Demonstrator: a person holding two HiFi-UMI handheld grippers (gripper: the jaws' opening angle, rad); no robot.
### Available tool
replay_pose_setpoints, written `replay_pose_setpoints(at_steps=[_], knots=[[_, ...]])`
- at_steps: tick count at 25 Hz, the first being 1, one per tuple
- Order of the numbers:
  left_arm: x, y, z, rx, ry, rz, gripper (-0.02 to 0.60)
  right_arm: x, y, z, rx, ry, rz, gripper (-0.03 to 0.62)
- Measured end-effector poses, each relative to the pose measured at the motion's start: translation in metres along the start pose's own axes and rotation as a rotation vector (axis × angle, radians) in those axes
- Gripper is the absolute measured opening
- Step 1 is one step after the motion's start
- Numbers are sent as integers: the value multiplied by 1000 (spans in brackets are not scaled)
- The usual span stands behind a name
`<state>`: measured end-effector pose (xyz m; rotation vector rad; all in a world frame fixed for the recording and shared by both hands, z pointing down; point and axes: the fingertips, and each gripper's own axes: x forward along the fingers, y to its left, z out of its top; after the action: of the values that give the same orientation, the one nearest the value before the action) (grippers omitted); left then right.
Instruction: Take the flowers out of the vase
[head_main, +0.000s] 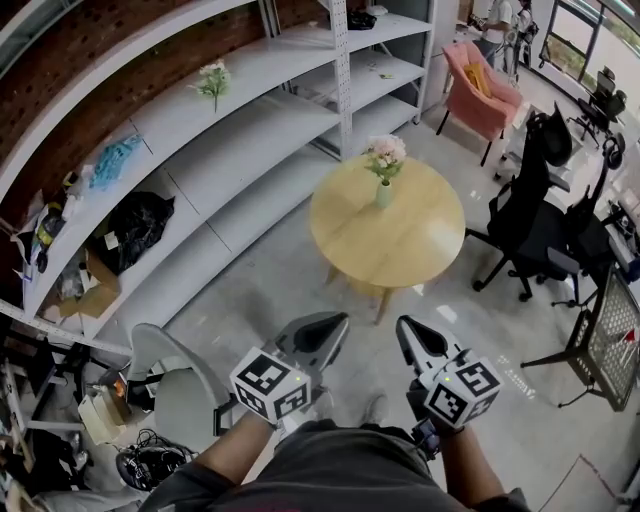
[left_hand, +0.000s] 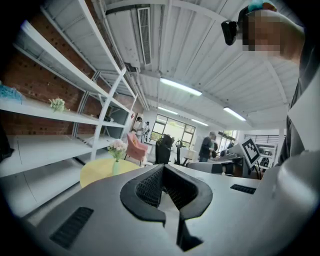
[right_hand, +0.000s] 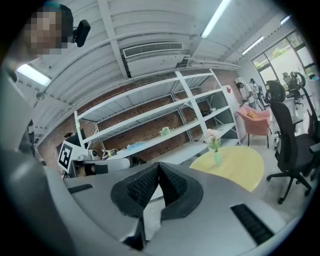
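Note:
A bunch of pale pink flowers (head_main: 385, 153) stands in a small light green vase (head_main: 384, 194) near the far edge of a round yellow table (head_main: 400, 240). Both grippers are held close to my body, well short of the table. The left gripper (head_main: 330, 326) and the right gripper (head_main: 408, 328) each have their jaws closed together with nothing between them. In the left gripper view the flowers (left_hand: 118, 146) show far off beyond the shut left gripper (left_hand: 162, 168). In the right gripper view the flowers (right_hand: 212, 137) and vase (right_hand: 217, 159) stand far beyond the shut right gripper (right_hand: 159, 165).
White metal shelving (head_main: 240, 120) runs along the brick wall at left, with a second small bunch of flowers (head_main: 213, 78) on it. Black office chairs (head_main: 530, 215) stand right of the table, a pink armchair (head_main: 482, 92) behind it, and a grey chair (head_main: 180, 390) at my left.

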<state>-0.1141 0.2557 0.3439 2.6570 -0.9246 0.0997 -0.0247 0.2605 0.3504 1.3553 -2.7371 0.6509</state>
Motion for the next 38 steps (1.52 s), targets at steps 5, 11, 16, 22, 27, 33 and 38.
replay_pose_setpoints(at_steps=[5,11,16,22,27,33,38], knots=[[8,-8,1,10,-1,17,8,-10,-12,5,16,-17,-5,15],[25,-34,3,27,-20,48,9,-32,-27,10,6,-21,33,15],[39,-53,4,41,-37,80,8,-52,-44,15,-9,-15,55,17],[49,-63,5,45,-40,105,9,-64,-57,21,0,-30,73,17],[55,-57,5,41,-43,116,8,-61,-65,21,11,-31,77,15],[67,-36,5,27,-43,113,9,-40,-79,20,27,-18,66,15],[83,-5,11,15,-35,94,9,-7,-90,26,28,-5,53,15]])
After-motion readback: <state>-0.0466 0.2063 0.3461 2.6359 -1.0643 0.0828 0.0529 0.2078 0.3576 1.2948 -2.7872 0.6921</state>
